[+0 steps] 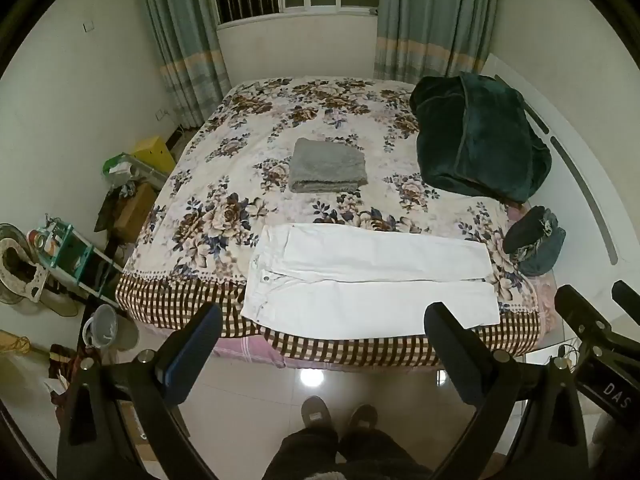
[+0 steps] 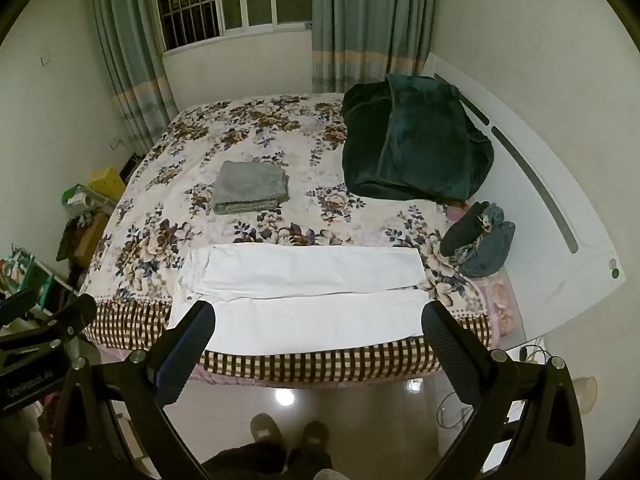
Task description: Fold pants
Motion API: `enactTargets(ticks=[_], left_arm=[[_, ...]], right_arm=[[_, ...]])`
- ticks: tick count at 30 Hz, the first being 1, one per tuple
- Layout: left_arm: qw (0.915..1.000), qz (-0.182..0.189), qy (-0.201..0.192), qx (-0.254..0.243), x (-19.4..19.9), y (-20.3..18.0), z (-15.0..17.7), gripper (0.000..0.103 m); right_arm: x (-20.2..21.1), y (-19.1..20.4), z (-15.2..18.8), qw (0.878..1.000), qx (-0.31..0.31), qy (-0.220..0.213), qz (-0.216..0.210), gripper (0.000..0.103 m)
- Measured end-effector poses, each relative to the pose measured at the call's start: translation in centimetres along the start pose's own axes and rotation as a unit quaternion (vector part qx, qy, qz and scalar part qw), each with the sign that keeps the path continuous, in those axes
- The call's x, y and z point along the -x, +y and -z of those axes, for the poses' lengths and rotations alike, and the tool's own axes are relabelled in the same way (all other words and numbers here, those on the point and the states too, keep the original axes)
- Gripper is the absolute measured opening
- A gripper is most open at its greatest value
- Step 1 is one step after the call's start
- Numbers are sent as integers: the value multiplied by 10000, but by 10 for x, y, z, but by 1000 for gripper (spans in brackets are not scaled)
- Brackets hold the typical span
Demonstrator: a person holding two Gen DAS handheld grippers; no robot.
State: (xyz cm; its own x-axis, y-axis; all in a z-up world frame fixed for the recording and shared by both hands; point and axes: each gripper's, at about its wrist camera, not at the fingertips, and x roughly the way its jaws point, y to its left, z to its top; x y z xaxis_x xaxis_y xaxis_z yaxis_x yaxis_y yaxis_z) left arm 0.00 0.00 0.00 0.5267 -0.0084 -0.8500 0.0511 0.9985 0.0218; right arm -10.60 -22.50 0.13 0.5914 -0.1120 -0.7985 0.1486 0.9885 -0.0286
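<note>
White pants [image 1: 372, 276] lie flat along the near edge of the bed, waist to the left, legs side by side to the right; they also show in the right wrist view [image 2: 304, 292]. My left gripper [image 1: 324, 324] is open and empty, held above the floor in front of the bed, short of the pants. My right gripper [image 2: 320, 328] is open and empty at the same height, also short of the pants. The right gripper's body shows at the right edge of the left wrist view [image 1: 600, 328].
The bed [image 1: 224, 184] has a floral cover with a checked border. On it lie a folded grey towel [image 1: 326, 166], a dark green blanket [image 1: 480, 140] and a small pile of dark clothes [image 1: 536, 240]. Clutter and a bin [image 1: 100, 326] stand on the floor at left. My feet [image 1: 336, 416] are on the tiles.
</note>
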Motion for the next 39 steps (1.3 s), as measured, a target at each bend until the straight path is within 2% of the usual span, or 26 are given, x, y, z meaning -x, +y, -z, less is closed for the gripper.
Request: enactTargets(ticks=[9, 14, 35, 39], left_arm=[[10000, -15, -16, 4, -1, 1, 0, 103], [10000, 0, -24, 10, -1, 1, 0, 103], [10000, 6, -73, -19, 8, -26, -21, 103], [10000, 34, -86, -13, 7, -30, -25, 103]], right_arm=[[4, 0, 2, 10000, -35, -59, 1, 103], [0, -6, 5, 10000, -21, 69, -37, 103], [0, -11, 7, 10000, -30, 75, -53, 103], [3, -10, -3, 10000, -29, 70, -33, 103]])
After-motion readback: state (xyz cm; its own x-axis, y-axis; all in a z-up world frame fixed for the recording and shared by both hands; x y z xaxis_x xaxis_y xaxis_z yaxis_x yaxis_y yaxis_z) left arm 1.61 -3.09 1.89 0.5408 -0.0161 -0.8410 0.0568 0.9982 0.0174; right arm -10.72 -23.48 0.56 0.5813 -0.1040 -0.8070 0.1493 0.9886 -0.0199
